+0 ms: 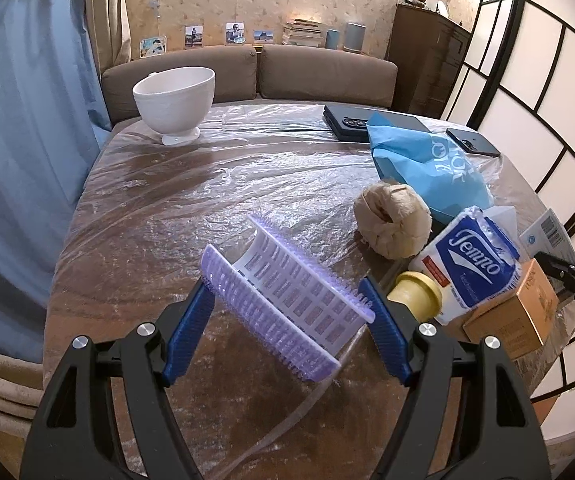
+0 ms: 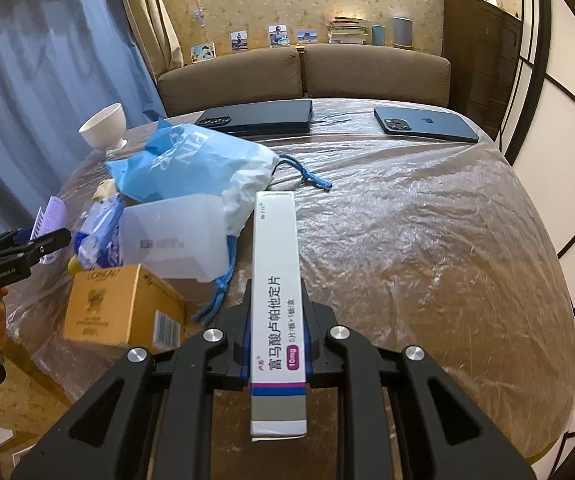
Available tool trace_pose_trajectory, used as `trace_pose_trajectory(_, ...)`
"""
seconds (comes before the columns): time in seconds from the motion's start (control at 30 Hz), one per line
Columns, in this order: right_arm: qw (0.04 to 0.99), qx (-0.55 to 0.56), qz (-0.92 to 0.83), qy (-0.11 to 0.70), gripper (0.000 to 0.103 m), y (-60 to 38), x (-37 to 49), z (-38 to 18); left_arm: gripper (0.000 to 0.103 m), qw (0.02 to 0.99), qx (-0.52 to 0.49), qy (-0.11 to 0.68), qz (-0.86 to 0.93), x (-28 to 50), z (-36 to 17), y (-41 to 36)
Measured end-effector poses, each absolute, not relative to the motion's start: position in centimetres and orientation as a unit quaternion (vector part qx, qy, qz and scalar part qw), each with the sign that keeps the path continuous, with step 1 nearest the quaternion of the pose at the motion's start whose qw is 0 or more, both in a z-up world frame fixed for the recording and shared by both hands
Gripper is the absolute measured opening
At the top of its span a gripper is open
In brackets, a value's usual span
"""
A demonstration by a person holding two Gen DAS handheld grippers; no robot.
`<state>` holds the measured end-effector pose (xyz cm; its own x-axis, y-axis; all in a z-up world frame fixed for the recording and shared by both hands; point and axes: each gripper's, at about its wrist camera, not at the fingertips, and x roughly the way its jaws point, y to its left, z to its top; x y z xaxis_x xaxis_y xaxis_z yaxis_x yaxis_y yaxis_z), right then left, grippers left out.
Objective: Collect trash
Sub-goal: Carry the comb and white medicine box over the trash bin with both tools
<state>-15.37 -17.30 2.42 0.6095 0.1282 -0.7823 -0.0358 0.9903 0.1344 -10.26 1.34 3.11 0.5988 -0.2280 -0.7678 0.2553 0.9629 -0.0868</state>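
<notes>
My left gripper (image 1: 287,304) is shut on a purple and white hair roller (image 1: 283,296) and holds it tilted above the plastic-covered table (image 1: 207,184). It also shows at the left of the right wrist view (image 2: 47,240). My right gripper (image 2: 275,320) is shut on a long white medicine box (image 2: 276,300) that points away over the table. A blue drawstring bag (image 2: 191,164) lies behind a pile of trash: a tissue pack (image 1: 475,256), a crumpled beige paper ball (image 1: 393,220), a brown L'Oreal carton (image 2: 119,304) and a translucent white box (image 2: 175,236).
A white footed bowl (image 1: 175,100) stands at the table's far left. A dark tablet (image 2: 259,116) and a blue phone (image 2: 427,124) lie at the far edge. A brown sofa (image 1: 247,72) is behind the table, a blue curtain on the left, a panelled screen on the right.
</notes>
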Motion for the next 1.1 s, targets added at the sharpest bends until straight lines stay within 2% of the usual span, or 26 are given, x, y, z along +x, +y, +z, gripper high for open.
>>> trace_pose_trajectory(1.1, 0.89, 0.051, 0.076, 0.447, 0.019, -15.7, -21.4, 2.7, 0.075, 0.89, 0.025, 0.423, -0.165, -17.4, 4.2, -1.6)
